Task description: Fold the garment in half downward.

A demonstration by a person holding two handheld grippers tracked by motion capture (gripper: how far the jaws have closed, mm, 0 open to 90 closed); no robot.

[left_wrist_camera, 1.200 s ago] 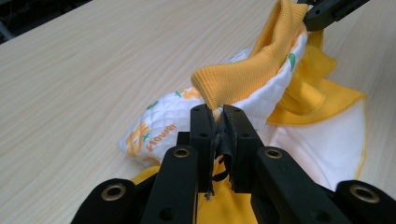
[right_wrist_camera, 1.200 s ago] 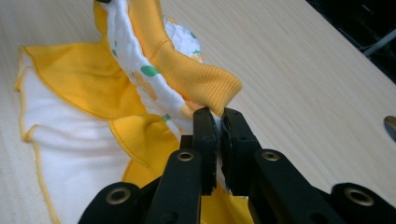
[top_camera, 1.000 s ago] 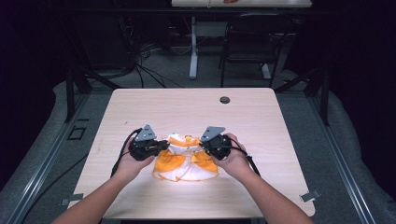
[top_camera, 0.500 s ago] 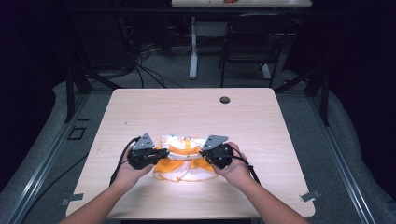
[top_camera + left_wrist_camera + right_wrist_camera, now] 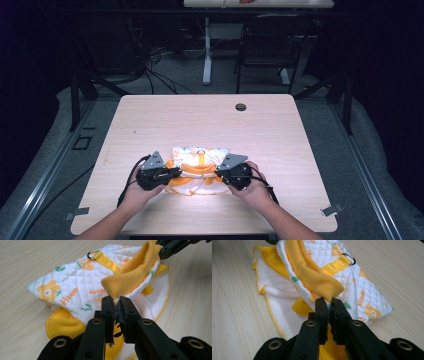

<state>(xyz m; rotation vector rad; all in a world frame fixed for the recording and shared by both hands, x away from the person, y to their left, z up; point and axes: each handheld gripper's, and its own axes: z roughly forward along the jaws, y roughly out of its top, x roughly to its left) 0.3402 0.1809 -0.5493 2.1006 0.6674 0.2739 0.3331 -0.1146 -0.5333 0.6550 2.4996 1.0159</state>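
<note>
**Folding the quilted pet vest toward me**

Both claws have come nearer me and lower. High view: left claw [image 5: 172, 173] and right claw [image 5: 220, 175] flank the vest [image 5: 200, 155] on the counter [image 5: 300, 150]. Left gripper view: my claw [image 5: 117, 305] pinches the ribbed orange hem [image 5: 130, 277]. Right gripper view: that claw [image 5: 329, 305] pinches it too. I keep the hem taut and lower evenly.

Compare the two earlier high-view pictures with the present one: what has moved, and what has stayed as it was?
Both hands have drawn back toward the table's near edge, carrying the folded edge of the quilted pet garment with them. The left hand-held gripper and right hand-held gripper stay clamped on its yellow ribbed cuff, one at each end. The table and its grommet are unchanged.
</note>
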